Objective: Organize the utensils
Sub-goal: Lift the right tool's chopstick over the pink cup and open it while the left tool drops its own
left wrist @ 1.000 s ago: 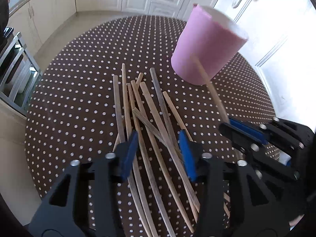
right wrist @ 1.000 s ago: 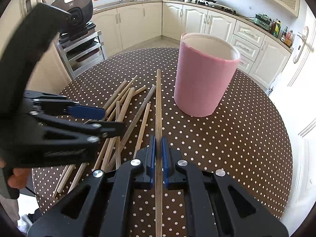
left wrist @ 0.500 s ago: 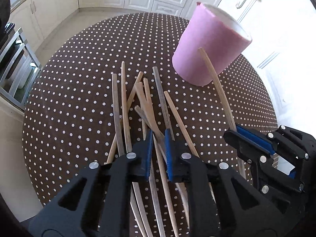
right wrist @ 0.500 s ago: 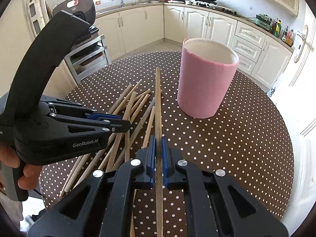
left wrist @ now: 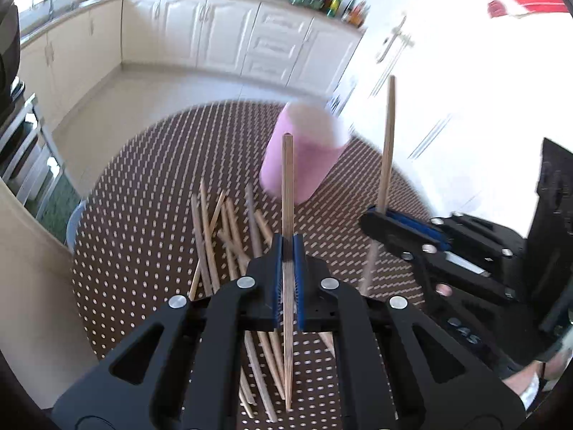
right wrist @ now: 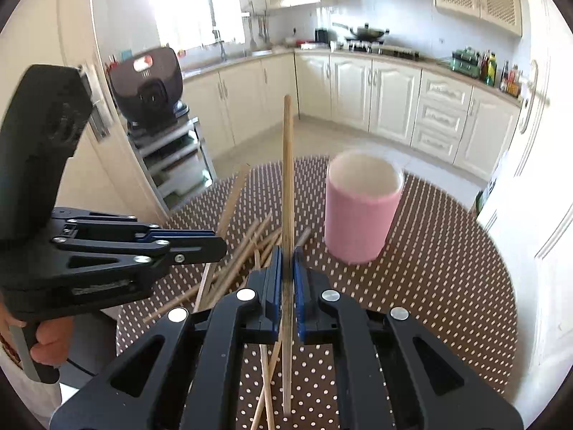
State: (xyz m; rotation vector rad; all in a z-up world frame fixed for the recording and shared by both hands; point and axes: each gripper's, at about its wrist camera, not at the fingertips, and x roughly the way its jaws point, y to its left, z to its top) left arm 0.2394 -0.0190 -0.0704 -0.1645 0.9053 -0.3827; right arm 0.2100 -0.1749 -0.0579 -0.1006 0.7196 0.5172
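Your left gripper (left wrist: 287,247) clamps one chopstick (left wrist: 287,186); your right gripper (right wrist: 285,261) clamps another (right wrist: 287,165). Both are lifted off the pile (left wrist: 229,222) at frame centre. Next, tip each into the cup (right wrist: 361,211), centre right.

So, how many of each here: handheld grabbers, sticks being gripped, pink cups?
Grippers: 2, left gripper and right gripper
Gripped chopsticks: 2, left-held chopstick and right-held chopstick
Pink cup: 1
Total: 5; the loose pile is too tangled to count
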